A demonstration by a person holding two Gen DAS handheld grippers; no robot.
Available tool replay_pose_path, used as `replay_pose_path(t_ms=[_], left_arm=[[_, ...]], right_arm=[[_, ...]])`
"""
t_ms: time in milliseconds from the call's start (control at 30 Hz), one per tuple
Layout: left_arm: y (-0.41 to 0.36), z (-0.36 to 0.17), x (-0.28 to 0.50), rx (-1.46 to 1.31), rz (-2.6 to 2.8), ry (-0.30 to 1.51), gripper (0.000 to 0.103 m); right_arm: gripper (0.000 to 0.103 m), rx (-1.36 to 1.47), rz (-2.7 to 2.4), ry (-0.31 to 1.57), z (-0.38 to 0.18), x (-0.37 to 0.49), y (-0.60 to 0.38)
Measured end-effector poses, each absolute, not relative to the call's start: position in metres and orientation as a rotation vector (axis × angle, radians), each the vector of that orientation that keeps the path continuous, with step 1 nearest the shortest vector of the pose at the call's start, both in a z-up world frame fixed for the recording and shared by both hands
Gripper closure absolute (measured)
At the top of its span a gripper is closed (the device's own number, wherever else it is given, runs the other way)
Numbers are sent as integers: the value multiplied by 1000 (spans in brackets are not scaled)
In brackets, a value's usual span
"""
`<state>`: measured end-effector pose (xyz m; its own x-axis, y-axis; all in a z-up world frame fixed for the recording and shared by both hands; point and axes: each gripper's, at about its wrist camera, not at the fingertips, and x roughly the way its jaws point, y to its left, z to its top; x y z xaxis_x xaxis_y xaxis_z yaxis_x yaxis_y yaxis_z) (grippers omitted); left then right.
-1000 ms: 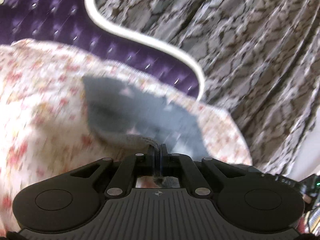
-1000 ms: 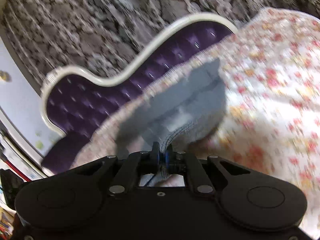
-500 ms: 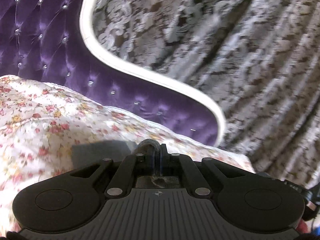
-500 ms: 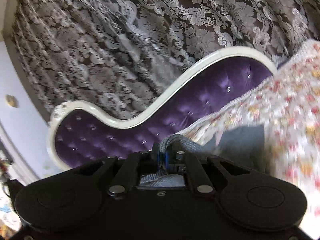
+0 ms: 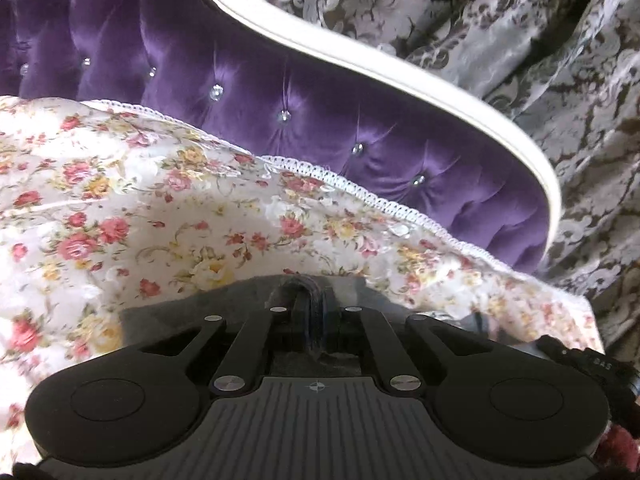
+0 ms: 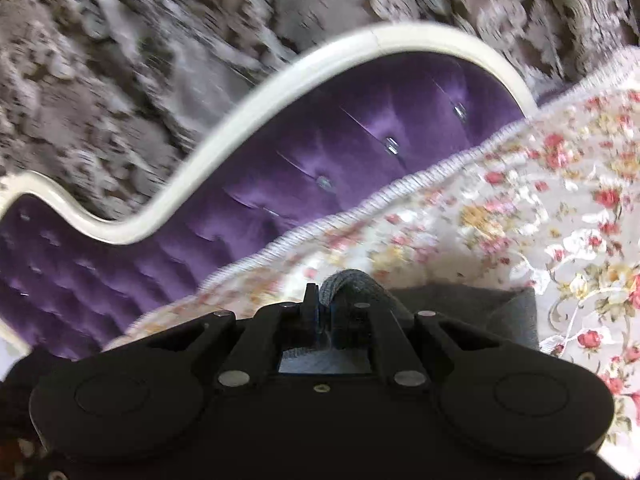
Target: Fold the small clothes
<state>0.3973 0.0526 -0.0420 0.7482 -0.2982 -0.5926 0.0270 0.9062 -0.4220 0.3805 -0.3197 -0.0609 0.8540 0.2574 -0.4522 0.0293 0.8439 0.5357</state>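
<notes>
A small grey knit garment (image 5: 168,316) lies low on the floral bedspread (image 5: 120,200), mostly hidden under my gripper body. My left gripper (image 5: 310,300) is shut on a folded edge of it. In the right wrist view the same grey garment (image 6: 508,312) spreads to the right below the fingers, and my right gripper (image 6: 326,300) is shut on its ribbed edge, which loops up between the fingers. Both grippers hold the cloth close to the bedspread (image 6: 540,220).
A purple tufted headboard (image 5: 320,120) with a cream curved frame (image 5: 440,84) rises just beyond the bedspread's lace edge. A grey and brown damask curtain (image 5: 540,40) hangs behind it. The headboard (image 6: 320,160) also shows in the right wrist view.
Both grippers have moved forward and down toward the headboard with the garment. The grey cloth, spread out ahead a second ago, now sits mostly beneath the grippers.
</notes>
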Motion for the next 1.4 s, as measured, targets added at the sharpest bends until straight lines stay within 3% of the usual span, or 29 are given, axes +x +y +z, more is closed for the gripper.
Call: replay_pose_path(t_ms=[33, 100, 167, 200, 233, 333, 400, 767, 867, 1133, 1400], left_arm=[[53, -44, 399, -402, -175, 710, 90], [56, -44, 401, -400, -138, 690, 71], [62, -37, 397, -405, -113, 657, 61], [65, -32, 392, -400, -105, 637, 57], [66, -27, 388, -389, -97, 616, 56], [54, -11, 366, -288, -107, 588, 52], [36, -7, 350, -199, -142, 591, 40], [-43, -56, 322, 111, -217, 678, 40], [-28, -73, 324, 89, -202, 678, 26], [-29, -81, 319, 81, -174, 635, 20], [-32, -82, 313, 94, -149, 603, 18]], right_arm=[[90, 557, 111, 552, -68, 384, -320], [81, 568, 98, 590, -79, 392, -322], [62, 581, 48, 604, -86, 395, -326], [45, 589, 32, 593, -86, 392, -329], [41, 602, 24, 575, -85, 387, -332], [41, 577, 37, 522, -73, 369, -336], [41, 485, 66, 502, -60, 354, -326], [41, 24, 244, 614, -69, 311, -217], [41, -43, 192, 635, -80, 312, -221], [42, 128, 97, 638, -87, 319, -269], [40, 49, 84, 611, -90, 314, -255]])
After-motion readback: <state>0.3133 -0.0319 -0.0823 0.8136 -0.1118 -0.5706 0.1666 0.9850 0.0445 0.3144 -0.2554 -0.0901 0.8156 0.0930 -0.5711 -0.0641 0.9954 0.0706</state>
